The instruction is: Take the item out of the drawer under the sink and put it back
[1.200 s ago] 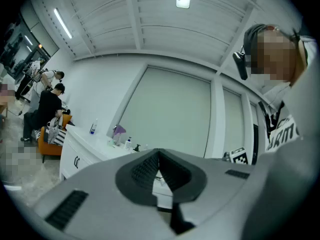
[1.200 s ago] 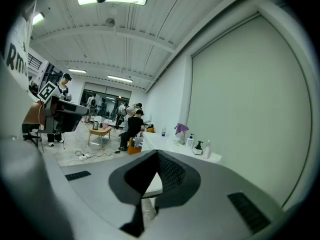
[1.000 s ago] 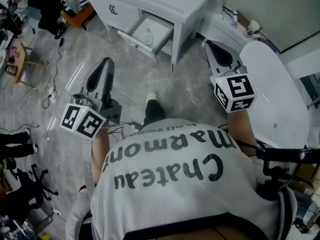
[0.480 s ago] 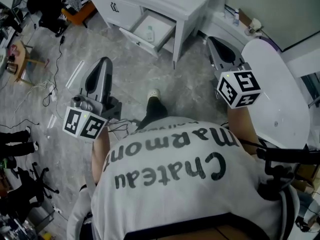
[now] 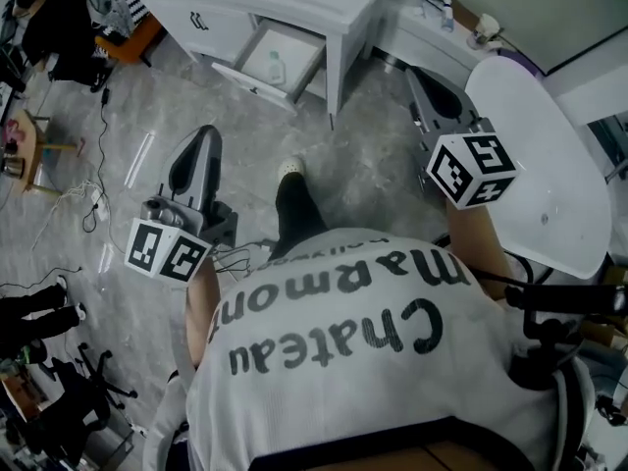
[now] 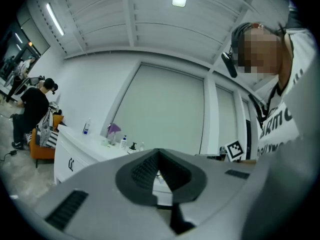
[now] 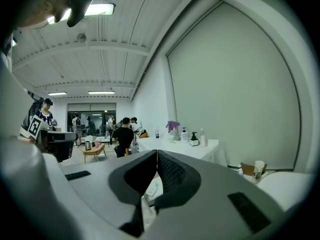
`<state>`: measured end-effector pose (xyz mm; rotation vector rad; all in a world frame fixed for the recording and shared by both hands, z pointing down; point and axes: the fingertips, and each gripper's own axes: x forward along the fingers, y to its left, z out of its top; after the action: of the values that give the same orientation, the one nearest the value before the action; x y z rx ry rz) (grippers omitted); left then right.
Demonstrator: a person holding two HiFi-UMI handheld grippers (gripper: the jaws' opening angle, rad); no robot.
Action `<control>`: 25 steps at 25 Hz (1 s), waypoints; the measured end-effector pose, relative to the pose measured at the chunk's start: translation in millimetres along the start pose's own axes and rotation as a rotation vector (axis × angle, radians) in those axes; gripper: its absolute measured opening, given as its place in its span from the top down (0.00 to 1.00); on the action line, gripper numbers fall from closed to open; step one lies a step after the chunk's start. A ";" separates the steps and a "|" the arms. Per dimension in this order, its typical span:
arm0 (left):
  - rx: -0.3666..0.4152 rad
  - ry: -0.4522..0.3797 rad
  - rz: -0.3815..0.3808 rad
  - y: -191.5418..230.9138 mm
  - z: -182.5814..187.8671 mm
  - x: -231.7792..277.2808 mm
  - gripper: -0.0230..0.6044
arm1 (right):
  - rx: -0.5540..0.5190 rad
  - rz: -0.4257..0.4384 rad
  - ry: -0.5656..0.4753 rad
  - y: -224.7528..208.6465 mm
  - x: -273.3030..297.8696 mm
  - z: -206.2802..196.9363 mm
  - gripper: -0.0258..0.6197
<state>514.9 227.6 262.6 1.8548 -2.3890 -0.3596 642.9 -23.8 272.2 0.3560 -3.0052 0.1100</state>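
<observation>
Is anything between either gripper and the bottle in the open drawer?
Nothing blocks the left gripper: only bare floor lies before the open drawer and its bottle. From the right gripper, the vanity's corner leg stands in the direct line.

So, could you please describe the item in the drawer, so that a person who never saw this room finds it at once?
Find the white sink cabinet at the top of the head view; one drawer stands pulled out of it. Inside is a small pale bottle, alone in the drawer, while the other bottles stand up on the countertop.
</observation>
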 end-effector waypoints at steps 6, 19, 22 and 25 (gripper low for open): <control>-0.005 0.015 -0.013 44.0 -0.1 57.8 0.95 | 0.028 -0.057 0.040 -28.6 36.7 -5.0 0.94; 0.011 0.062 -0.120 149.9 25.3 171.8 0.95 | 0.103 -0.166 0.042 -64.3 150.7 8.3 0.94; 0.032 0.072 -0.143 147.6 25.9 179.1 0.95 | 0.118 -0.192 0.030 -68.3 143.7 10.4 0.94; 0.035 0.085 -0.161 155.4 25.9 193.6 0.95 | 0.141 -0.216 0.018 -72.1 148.9 14.0 0.94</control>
<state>313.5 80.3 262.0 2.0406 -2.2125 -0.2470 514.7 -128.9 280.5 0.6857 -2.9257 0.3048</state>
